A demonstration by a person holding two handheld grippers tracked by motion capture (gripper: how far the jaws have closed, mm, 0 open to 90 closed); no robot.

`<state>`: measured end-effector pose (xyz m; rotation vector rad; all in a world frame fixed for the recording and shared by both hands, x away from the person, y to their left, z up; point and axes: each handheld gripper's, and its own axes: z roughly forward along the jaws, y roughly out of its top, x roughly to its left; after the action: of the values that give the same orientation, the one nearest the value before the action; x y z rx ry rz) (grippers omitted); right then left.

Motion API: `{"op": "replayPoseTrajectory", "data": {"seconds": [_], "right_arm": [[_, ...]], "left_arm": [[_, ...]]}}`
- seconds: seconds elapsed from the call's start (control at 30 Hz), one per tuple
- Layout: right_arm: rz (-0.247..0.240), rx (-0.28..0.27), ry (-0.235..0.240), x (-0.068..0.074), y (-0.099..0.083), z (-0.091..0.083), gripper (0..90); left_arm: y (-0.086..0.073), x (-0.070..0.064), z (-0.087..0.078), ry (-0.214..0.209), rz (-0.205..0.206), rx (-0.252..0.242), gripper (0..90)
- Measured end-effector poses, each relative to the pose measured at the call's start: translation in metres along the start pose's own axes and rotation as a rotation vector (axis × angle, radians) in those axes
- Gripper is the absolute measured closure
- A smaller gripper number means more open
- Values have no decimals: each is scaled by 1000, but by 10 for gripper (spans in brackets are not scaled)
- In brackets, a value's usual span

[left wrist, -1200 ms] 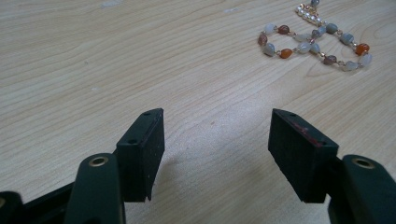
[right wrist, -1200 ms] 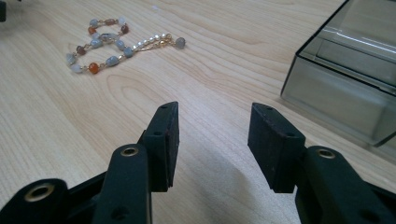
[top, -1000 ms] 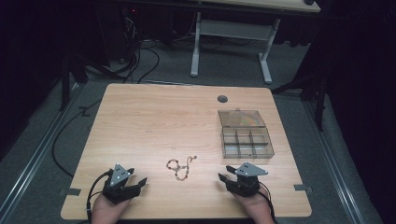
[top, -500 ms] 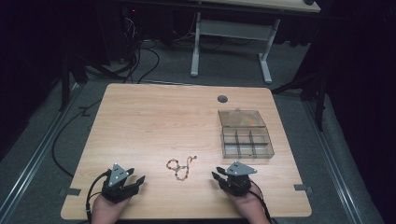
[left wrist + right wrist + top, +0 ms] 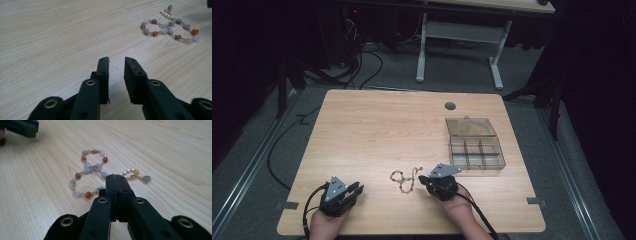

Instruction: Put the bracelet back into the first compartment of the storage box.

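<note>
A beaded bracelet (image 5: 404,178) of grey, orange and brown stones with a short pearl tail lies in a figure-eight on the wooden table (image 5: 377,130). My right gripper (image 5: 424,180) sits just right of it, jaws pressed together with nothing between them; in the right gripper view the bracelet (image 5: 90,173) lies right beyond the tips (image 5: 116,178). My left gripper (image 5: 358,189) rests near the front left edge, jaws a little apart and empty (image 5: 117,60), with the bracelet (image 5: 170,26) off to its upper right.
A clear plastic compartment box (image 5: 474,145) with its lid folded back stands at the right of the table. A round cable hole (image 5: 450,106) is near the far edge. Another desk's legs and cables are on the floor beyond.
My right gripper has moved left toward the bracelet, from the front right area to just beside it. The left gripper has stayed put.
</note>
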<state>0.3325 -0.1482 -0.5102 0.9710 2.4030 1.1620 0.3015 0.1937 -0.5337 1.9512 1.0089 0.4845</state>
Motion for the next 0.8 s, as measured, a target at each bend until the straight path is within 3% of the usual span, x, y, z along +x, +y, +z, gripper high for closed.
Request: {"op": "replayPoseTrajectory", "data": {"seconds": [0.13, 0.27, 0.37, 0.4, 0.5, 0.67, 0.8], "right_arm": [[-27, 32, 17, 3, 7, 18, 900], [-37, 49, 16, 4, 16, 33, 900], [-48, 58, 10, 5, 20, 40, 900], [-55, 78, 2, 5, 25, 47, 900], [-61, 94, 3, 5, 27, 53, 900], [-81, 123, 21, 8, 21, 53, 900], [-83, 124, 29, 11, 13, 43, 900]], "left_arm": [[-1, 1, -2, -4, 0, -10, 850], [-1, 0, -2, -3, 1, -14, 853], [0, 0, -1, -2, 3, -3, 795], [0, -1, 0, 4, 7, 2, 713], [0, 0, 1, 5, -1, 13, 604], [1, -1, 2, 1, 10, 26, 545], [1, -2, 2, 1, 13, 27, 530]]}}
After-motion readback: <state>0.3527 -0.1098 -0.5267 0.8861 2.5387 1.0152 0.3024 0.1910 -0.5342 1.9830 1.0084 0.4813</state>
